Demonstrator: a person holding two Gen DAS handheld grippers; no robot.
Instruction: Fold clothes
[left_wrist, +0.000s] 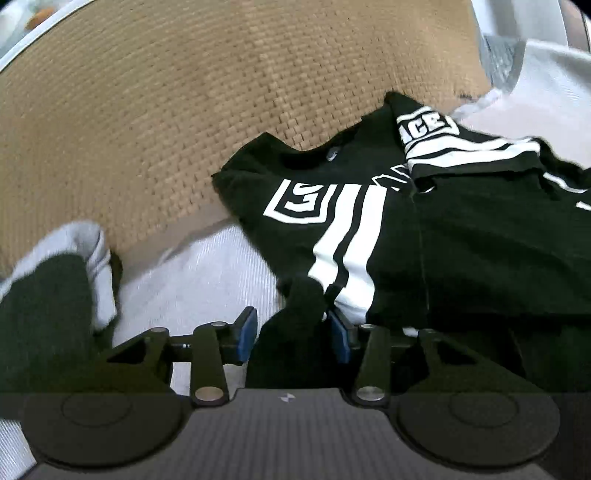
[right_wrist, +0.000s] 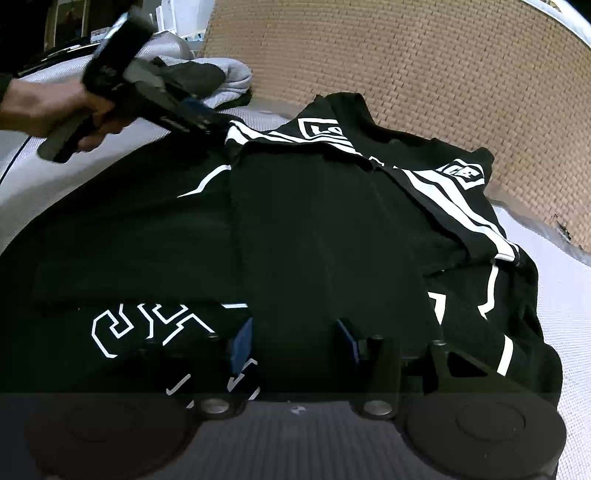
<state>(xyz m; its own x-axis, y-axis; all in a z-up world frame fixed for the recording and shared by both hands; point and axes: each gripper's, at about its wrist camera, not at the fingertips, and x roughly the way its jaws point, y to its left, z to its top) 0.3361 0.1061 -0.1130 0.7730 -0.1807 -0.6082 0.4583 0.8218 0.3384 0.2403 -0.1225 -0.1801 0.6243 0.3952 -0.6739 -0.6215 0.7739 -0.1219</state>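
A black T-shirt (left_wrist: 461, 236) with white stripes and lettering lies partly folded on a white sheet; it also shows in the right wrist view (right_wrist: 314, 229). My left gripper (left_wrist: 291, 332) has its blue pads apart, with a fold of the shirt's black sleeve edge between them. In the right wrist view the left gripper (right_wrist: 218, 123) sits at the shirt's striped sleeve, held by a hand. My right gripper (right_wrist: 295, 343) has its blue pads apart over the shirt's black hem area, with cloth between them.
A woven tan mat (left_wrist: 184, 110) covers the surface beyond the shirt. A grey and black garment (left_wrist: 66, 258) lies bunched at the left; it shows in the right wrist view (right_wrist: 221, 79) too. The white sheet (left_wrist: 207, 269) lies under the shirt.
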